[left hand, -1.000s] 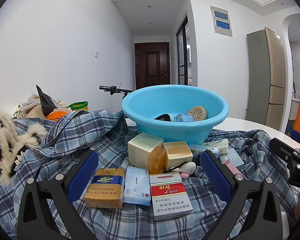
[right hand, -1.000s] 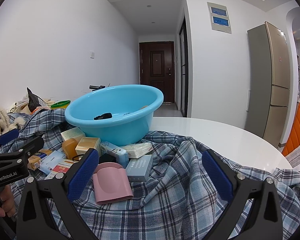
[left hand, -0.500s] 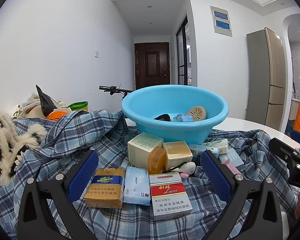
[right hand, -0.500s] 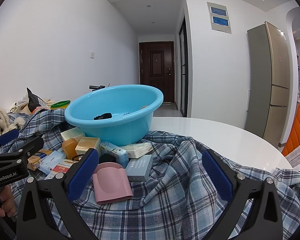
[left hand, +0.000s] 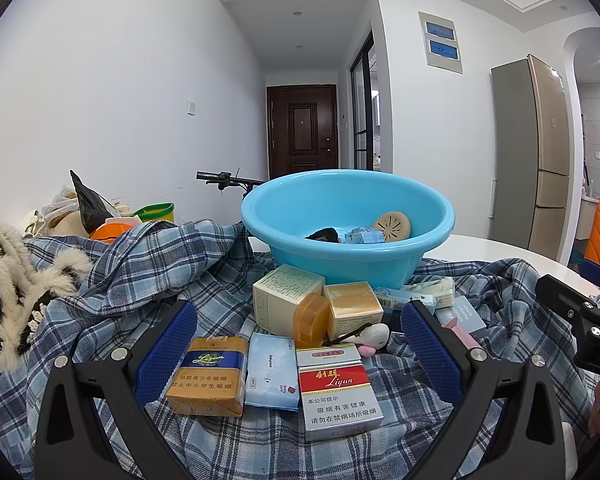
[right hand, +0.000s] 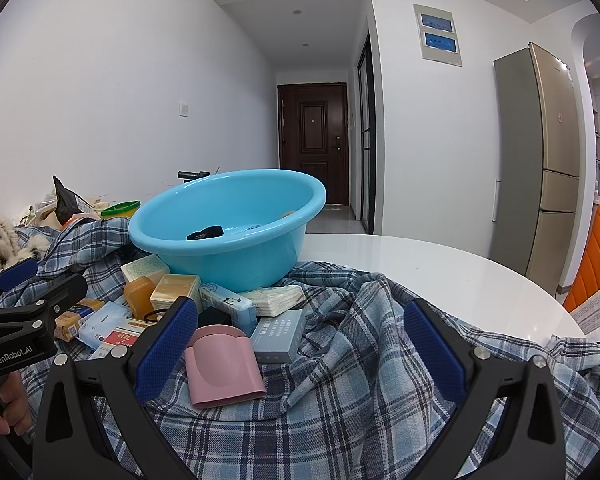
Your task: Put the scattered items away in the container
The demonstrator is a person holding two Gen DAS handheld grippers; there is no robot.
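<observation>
Both grippers gaped wide before the blue basin (left hand: 348, 240): left gripper (left hand: 298, 354) flanked three packs (left hand: 274, 374), right gripper (right hand: 300, 346) beside the pink case (right hand: 224, 366).

My left wrist camera sits low over the plaid cloth (left hand: 148, 292), looking forward between my left gripper (left hand: 296, 352) fingers at the small boxes close in front, with the blue basin (left hand: 348, 248) just behind them, straight ahead. My right wrist camera looks the same way from further right, between my right gripper (right hand: 300, 344) fingers, so the basin (right hand: 228, 248) falls left of centre. Both views share the basin, the boxes, the hallway door (left hand: 302, 128), and each catches the other gripper at its edge.
</observation>
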